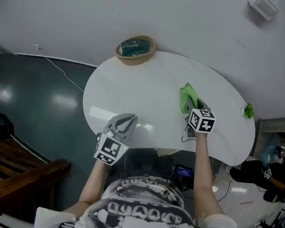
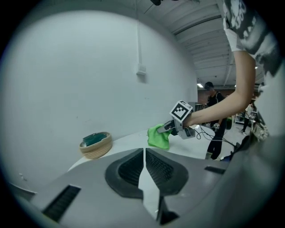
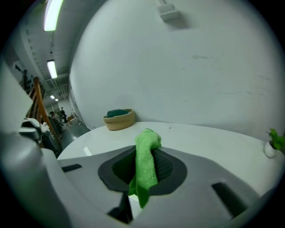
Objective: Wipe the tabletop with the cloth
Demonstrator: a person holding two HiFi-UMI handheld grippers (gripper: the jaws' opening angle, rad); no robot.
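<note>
R tongs on cloth (L closed)

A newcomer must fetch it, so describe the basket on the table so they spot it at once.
Start at the white rounded table by the wall. At its far edge, left of centre, sits the basket. It is the only tan bowl, holding something dark teal, unlike the bright green cloth and the small green plant.

Dim head view, glare on tabletop, fisheye-warped gripper views, dark corners
</note>
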